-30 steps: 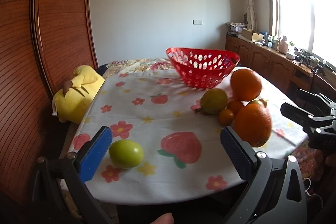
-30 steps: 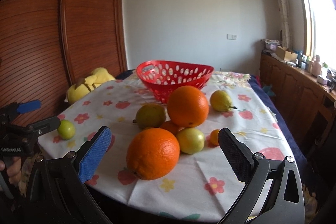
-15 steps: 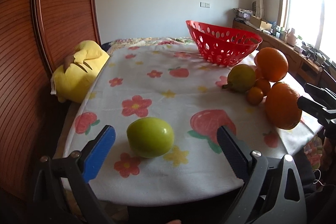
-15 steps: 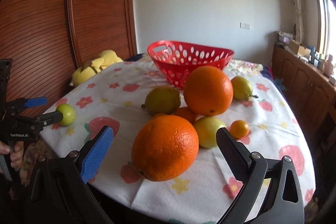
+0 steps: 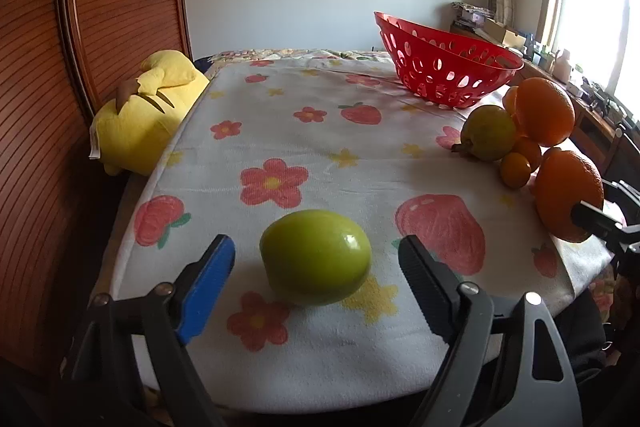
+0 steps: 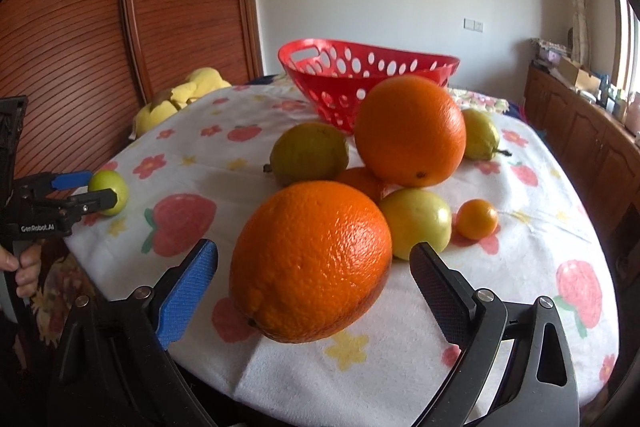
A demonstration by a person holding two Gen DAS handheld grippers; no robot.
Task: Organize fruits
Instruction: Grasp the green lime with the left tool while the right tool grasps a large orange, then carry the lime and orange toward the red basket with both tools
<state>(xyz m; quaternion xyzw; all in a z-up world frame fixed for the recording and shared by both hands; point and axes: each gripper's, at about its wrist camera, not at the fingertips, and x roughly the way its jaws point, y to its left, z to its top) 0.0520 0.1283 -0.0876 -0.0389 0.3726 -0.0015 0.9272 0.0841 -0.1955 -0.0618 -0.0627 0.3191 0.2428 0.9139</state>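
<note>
Fruits all sit loose on the flowered tablecloth (image 5: pixel 320 131), none in the red basket (image 5: pixel 448 67) as far as I can see, though its inside is mostly hidden from both views. My left gripper (image 5: pixel 316 263) is spread wide with the green fruit (image 5: pixel 315 263) sitting between the blue pad and the black pad, neither pad touching it, so nothing gripped. This one lies alone near the table edge, well apart from the pile, probably why I go for it with the left.

My right gripper (image 6: pixel 314 263) is also wide open, straddling the near big orange (image 6: pixel 310 261); pads beside it, clear gaps both sides, no hold. That orange is the frontmost of the cluster, so it's the easy first pick. Behind it: second big orange (image 6: pixel 410 131), greenish pear (image 6: pixel 308 153) to the left, yellow-green fruit (image 6: pixel 420 223) touching the near orange's right side, small tangerine (image 6: pixel 477 219), another pear (image 6: pixel 480 139) at the back right. Basket stands at the far end, behind the pile.

Yellow plush toy (image 5: pixel 148 115) off the table's left edge, not part of the job.

Judgement: both tongs lined up for a squeeze; round fruit may roll if the pads close off-centre
</note>
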